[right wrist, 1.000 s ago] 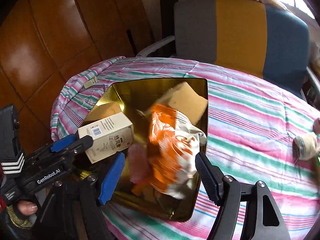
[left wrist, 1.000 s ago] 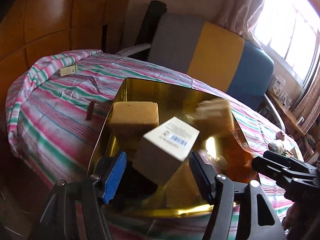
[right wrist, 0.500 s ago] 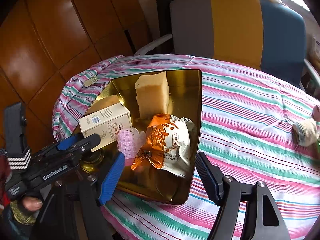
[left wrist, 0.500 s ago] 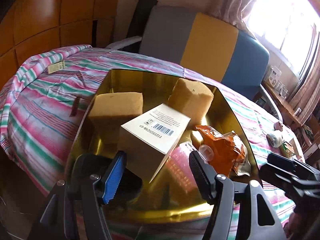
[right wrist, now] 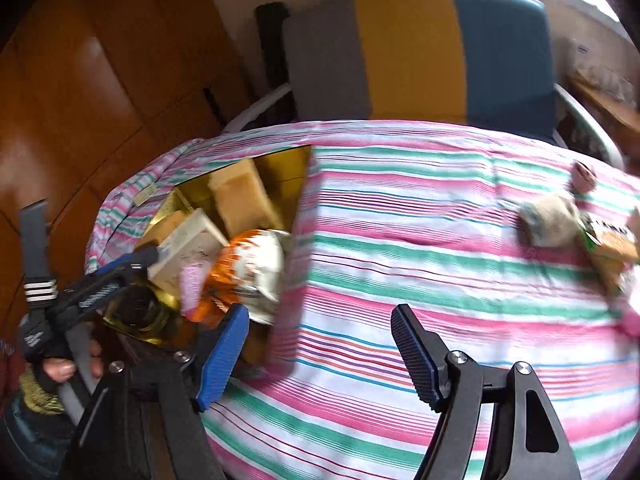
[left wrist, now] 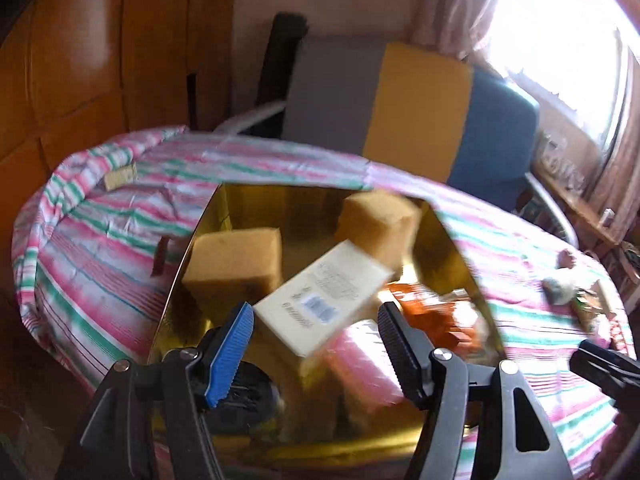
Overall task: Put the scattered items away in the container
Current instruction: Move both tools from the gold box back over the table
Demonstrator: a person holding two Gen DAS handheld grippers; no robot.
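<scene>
right gripper (right wrist: 320, 354) – agape, empty | left gripper (left wrist: 316, 332) – parted, empty | gold tin (left wrist: 320, 196) part-filled | next, probably small plush toy (right wrist: 554, 220), far right on striped cloth (right wrist: 400, 240) – soft, light; pinch mid-body

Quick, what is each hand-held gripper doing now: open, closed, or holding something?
Left hand-held gripper: open, holding nothing; the cream box lies in the gold tin.
Right hand-held gripper: open, empty, over the striped cloth.

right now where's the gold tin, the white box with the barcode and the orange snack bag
gold tin (left wrist: 192, 236): left wrist view, bare left wall
white box (left wrist: 324, 300): left wrist view, middle of barcode face
orange snack bag (right wrist: 244, 264): right wrist view, middle of its front
</scene>
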